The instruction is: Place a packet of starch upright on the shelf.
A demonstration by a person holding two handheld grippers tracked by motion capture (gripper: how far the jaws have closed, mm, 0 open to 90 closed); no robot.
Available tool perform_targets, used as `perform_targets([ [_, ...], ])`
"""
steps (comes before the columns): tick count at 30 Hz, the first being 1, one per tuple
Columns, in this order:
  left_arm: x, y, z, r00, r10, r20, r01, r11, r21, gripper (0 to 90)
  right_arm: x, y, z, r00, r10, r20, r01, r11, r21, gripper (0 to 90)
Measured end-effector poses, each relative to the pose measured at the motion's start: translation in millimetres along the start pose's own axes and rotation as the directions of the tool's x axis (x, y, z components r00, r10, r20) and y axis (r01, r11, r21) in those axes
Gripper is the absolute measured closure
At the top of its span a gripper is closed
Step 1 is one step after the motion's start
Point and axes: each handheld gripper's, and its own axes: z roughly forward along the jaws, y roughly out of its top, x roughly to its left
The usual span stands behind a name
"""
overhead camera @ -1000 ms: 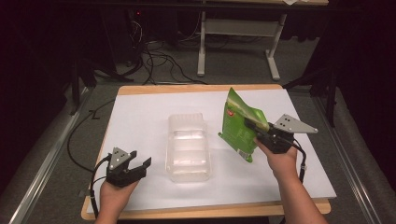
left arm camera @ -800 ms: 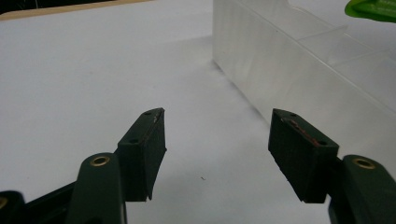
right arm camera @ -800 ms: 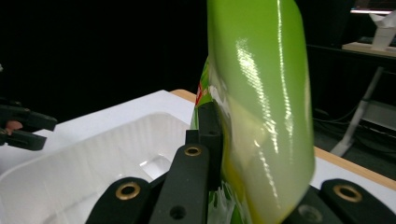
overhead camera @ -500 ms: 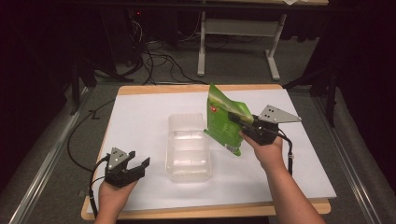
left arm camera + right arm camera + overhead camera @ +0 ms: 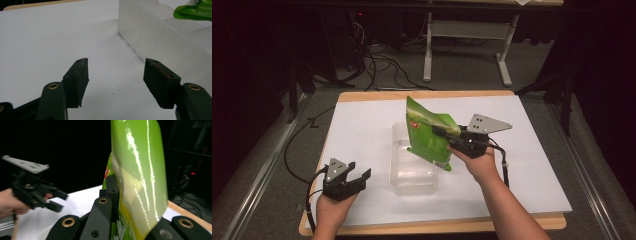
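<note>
One green pouch (image 5: 429, 135) is clamped by the right gripper (image 5: 443, 133), its print partly hidden by glare. One clear plastic container (image 5: 414, 172) is counted, partly covered by the pouch; the left gripper (image 5: 357, 176) is held with jaws apart, empty.

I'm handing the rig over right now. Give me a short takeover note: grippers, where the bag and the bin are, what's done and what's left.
Right gripper: shut on the green bag, held tilted in the air above the clear plastic bin.
Left gripper: open, holding nothing, low over the white table to the left of the bin, jaws pointing toward its side wall.
Done: bag is picked up and over the bin.
Left: likely lower the bag into the bin and release; the bin looks to have nothing in it yet. The left gripper could steady the bin if needed.
</note>
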Motion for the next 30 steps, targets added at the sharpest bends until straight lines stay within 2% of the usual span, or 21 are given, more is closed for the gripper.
perform_targets([
  [7, -0.3, -0.3, 0.4, 1.0000, 0.004, -0.005, -0.004, 1.0000, 0.005, 37.3, 17.6, -0.2, 11.8, 0.9957, -0.011, -0.092, 0.013, 1.000, 0.015, 90.0],
  [13, -0.6, -0.4, 0.4, 1.0000, 0.007, -0.006, -0.007, 0.9999, 0.009, 37.3, 19.7, -2.7, 19.1, 0.9912, -0.013, -0.132, 0.019, 0.999, 0.048, 90.0],
  [17, -0.4, -0.5, 0.4, 1.0000, 0.005, -0.006, -0.005, 1.0000, 0.009, 37.3, 16.4, -6.6, 24.6, 0.9936, -0.013, -0.112, 0.022, 0.997, 0.078, 90.0],
  [21, -0.1, -0.6, 0.0, 1.0000, 0.002, -0.006, -0.002, 1.0000, 0.006, 37.2, 12.9, -8.6, 27.8, 0.9947, 0.002, -0.103, 0.006, 0.997, 0.077, 90.0],
  [30, -0.3, -0.5, -0.9, 1.0000, 0.001, -0.005, -0.001, 1.0000, 0.003, 37.3, 15.9, -9.9, 31.0, 0.9951, 0.011, -0.099, -0.004, 0.998, 0.068, 89.5],
])
